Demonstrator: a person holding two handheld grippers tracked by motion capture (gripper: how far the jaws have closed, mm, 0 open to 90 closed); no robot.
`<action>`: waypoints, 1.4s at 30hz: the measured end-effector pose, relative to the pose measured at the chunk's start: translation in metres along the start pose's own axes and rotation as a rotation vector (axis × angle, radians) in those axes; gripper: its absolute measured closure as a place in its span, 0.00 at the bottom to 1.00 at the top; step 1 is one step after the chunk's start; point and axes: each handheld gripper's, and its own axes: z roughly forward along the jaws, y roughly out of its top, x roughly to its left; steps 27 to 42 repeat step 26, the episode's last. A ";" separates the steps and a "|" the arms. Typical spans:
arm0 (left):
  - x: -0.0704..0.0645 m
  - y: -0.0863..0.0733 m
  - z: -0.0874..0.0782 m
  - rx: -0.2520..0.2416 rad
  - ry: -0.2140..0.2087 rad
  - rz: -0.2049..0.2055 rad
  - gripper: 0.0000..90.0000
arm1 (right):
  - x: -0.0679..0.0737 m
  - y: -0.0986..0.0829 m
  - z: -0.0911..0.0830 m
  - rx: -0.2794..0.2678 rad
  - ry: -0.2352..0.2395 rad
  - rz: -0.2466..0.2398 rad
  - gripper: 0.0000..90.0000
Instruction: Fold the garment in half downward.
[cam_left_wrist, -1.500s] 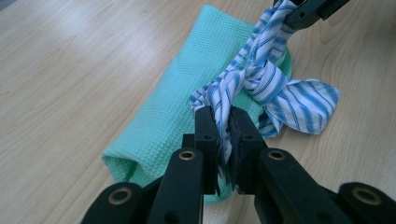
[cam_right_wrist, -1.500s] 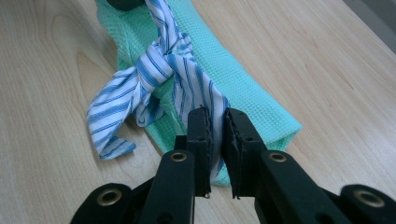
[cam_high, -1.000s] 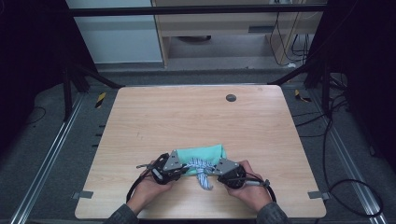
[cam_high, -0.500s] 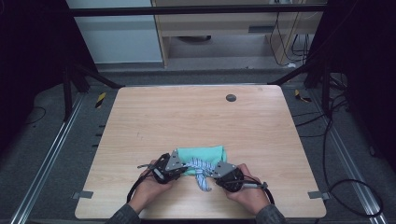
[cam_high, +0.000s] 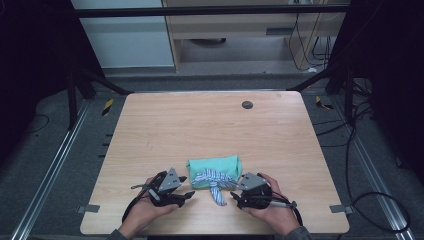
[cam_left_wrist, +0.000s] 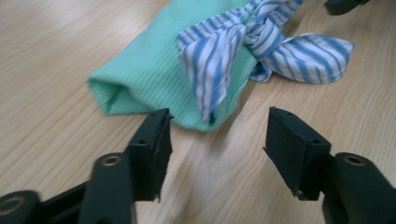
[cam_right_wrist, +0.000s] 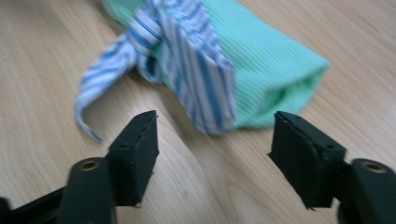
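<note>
A folded mint-green cloth (cam_high: 215, 166) lies near the table's front edge, with a blue-and-white striped strip (cam_high: 214, 179) knotted around it. In the left gripper view the green cloth (cam_left_wrist: 154, 70) and the striped knot (cam_left_wrist: 261, 37) lie just beyond the jaws. My left gripper (cam_high: 189, 194) sits open to the bundle's left, holding nothing, also seen as the left gripper (cam_left_wrist: 217, 135). My right gripper (cam_high: 233, 197) sits open to the bundle's right with empty jaws; the right gripper (cam_right_wrist: 212, 140) faces the green cloth (cam_right_wrist: 266, 65) and the striped strip (cam_right_wrist: 187, 60).
The bundle rests on a light wooden table (cam_high: 200, 125) with a small dark round hole (cam_high: 247, 105) near its far edge. Dark floor, metal rails and cables surround the table. A cabinet stands beyond the far edge.
Both grippers have let go of the striped strip and drawn back a little toward the front edge, apart from the bundle. The knotted bundle stays where it was.
</note>
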 end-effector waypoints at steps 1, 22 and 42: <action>0.002 -0.002 -0.002 -0.001 0.003 -0.009 0.38 | -0.002 -0.003 -0.002 0.004 -0.012 0.016 0.26; 0.070 -0.046 -0.003 0.085 0.264 -0.350 0.05 | -0.081 -0.047 0.015 0.072 -0.248 0.536 0.01; 0.072 -0.045 -0.001 0.093 0.266 -0.344 0.02 | -0.080 -0.045 0.017 0.079 -0.269 0.550 0.00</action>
